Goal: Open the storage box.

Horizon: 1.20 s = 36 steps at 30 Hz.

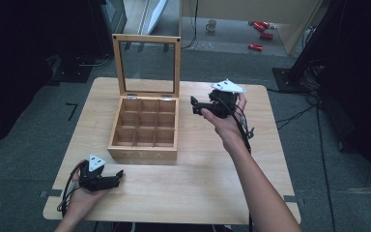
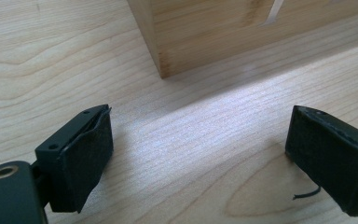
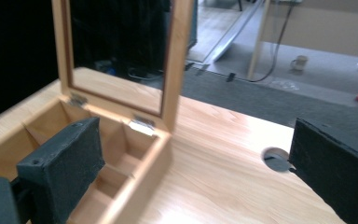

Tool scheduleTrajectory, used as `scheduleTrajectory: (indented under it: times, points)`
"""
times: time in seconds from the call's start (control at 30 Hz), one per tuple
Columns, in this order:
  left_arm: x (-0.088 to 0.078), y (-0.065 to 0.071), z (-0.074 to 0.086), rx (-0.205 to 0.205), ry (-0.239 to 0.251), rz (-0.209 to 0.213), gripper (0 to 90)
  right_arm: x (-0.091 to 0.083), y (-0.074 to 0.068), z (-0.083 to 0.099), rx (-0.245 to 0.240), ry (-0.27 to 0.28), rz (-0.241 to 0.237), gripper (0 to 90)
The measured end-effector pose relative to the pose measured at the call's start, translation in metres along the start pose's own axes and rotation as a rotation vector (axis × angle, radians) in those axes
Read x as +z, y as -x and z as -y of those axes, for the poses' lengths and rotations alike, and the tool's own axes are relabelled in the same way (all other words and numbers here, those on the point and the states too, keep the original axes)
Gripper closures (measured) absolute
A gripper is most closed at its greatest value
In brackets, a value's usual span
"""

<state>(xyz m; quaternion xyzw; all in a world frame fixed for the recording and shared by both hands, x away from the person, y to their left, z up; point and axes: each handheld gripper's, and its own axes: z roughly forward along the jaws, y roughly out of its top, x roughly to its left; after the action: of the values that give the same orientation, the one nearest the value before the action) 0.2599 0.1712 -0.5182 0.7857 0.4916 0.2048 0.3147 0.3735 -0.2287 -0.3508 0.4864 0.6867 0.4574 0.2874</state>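
Note:
A wooden tea box [image 1: 144, 152] stands left of the table's middle, with its glass-paned lid [image 1: 147, 63] raised upright and its small compartments empty. My left gripper [image 1: 120, 176] lies low at the table's front left, pointing right, a short way in front of the box's near left corner [image 2: 163, 70]. Its jaws stand open with bare wood between them [image 2: 200, 154]. A hand holds my right gripper [image 1: 195, 105] above the table, just right of the box and pointing at it. It is open too, and between its jaws [image 3: 196, 168] I see the box's right wall [image 3: 144, 186] and lid frame [image 3: 175, 60].
The light wooden table [image 1: 198, 183] has bare wood right of and in front of the box, and a round cable hole [image 3: 275, 158] near its far edge. Beyond it on the floor lie a mug [image 1: 211, 25] and red objects [image 1: 261, 26].

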Motion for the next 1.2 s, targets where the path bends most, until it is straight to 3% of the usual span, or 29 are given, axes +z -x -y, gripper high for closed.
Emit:
scheduleTrajectory:
  times: [0.1,0.27,0.6,1.2]
  points:
    - [0.000,0.000,0.000,-0.001,0.001,-0.001,7.6,-0.010,0.007,0.017,-0.002,0.008,0.015,4.3]
    - [0.000,0.000,0.000,-0.002,0.002,-0.002,7.6,-0.025,0.020,0.041,0.046,0.007,0.024,4.4]
    - [0.000,0.001,0.000,-0.003,0.003,-0.003,7.6,-0.058,0.044,0.083,0.088,-0.005,0.065,4.4]
    - [0.000,0.001,0.000,0.003,0.000,0.000,7.7,-0.109,0.088,0.150,0.125,-0.056,0.153,6.0]
